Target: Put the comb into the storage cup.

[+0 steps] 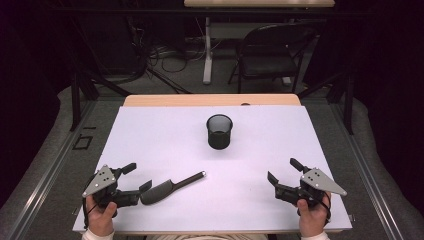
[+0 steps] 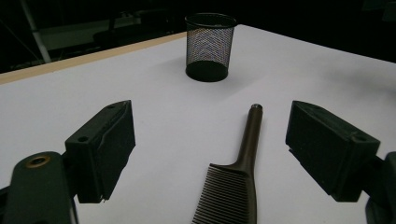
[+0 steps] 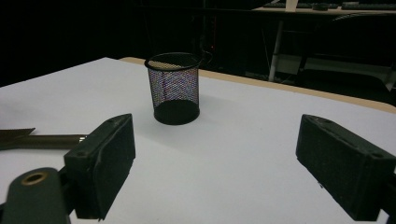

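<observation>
Black comb teeth show clearly between the left gripper's wide jaws; seemingly untouched.

Comb: dark grey-brown, fine-toothed. Cup: black wire mesh. Worktop: white sheet, pale wood far edge. Both grippers' jaws: matte black; top plates grey.

Overhead view; low tong-cameras facing mesh cup.

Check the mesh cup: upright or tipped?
Upright. The mesh cup stands on its base on the table, open rim up, apart from the comb.
</observation>
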Motion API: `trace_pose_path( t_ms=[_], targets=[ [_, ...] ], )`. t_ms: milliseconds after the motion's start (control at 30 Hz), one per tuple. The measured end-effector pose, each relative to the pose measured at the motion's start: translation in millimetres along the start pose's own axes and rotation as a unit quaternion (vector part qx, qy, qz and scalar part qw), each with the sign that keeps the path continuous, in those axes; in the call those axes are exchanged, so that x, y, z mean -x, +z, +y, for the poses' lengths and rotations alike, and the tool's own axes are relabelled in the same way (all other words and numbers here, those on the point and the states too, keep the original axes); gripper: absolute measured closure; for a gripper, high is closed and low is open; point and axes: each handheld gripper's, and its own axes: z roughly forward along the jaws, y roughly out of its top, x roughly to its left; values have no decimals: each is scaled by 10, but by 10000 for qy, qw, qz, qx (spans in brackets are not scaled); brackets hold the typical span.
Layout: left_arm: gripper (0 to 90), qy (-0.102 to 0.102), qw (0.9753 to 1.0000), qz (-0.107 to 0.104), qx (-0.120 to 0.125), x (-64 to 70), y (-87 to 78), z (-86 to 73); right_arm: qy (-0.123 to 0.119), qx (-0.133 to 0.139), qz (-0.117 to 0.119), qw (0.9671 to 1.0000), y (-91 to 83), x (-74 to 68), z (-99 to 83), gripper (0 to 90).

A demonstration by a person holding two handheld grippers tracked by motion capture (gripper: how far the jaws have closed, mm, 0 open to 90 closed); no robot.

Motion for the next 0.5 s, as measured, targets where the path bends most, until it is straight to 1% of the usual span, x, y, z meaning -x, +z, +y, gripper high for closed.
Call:
trace_pose_path(
  t_ms=[33, 67, 133, 233, 267, 300, 400, 433, 467, 500],
  targets=[
    [160, 0, 10000, 0, 0, 0, 0, 0, 0, 0, 0, 10000, 0, 0, 0, 118],
    [160, -60, 10000, 27, 15, -4, 7, 4, 14, 7, 4, 10000, 8, 6, -10, 118],
    [160, -73, 10000, 17, 18, -5, 12, 6, 30, -46, 22, 10000, 5, 9, -20, 118],
    [160, -76, 10000, 13, -1, -4, 45, 18, 13, -47, 27, 10000, 5, 13, -28, 118],
    [160, -64, 10000, 58, -22, -1, 61, 22, 13, -49, 30, 10000, 3, 17, -29, 119],
    [161, -105, 9998, 108, -101, -1, 92, 26, 10, -45, 26, 10000, 3, 18, -29, 118],
    [160, -150, 9997, 94, -179, -2, 113, 29, 16, -50, 34, 10000, 5, 21, -28, 118],
    [160, -193, 9995, 74, -247, -1, 129, 35, 10, -77, 32, 10000, 10, 19, -31, 119],
    [160, -193, 9995, 74, -247, -1, 129, 35, 13, -93, 39, 9999, 12, 16, -33, 119],
    [161, -221, 9994, 24, -275, 4, 138, 38, 11, -100, 45, 9999, 13, 15, -35, 119]
  ],
)
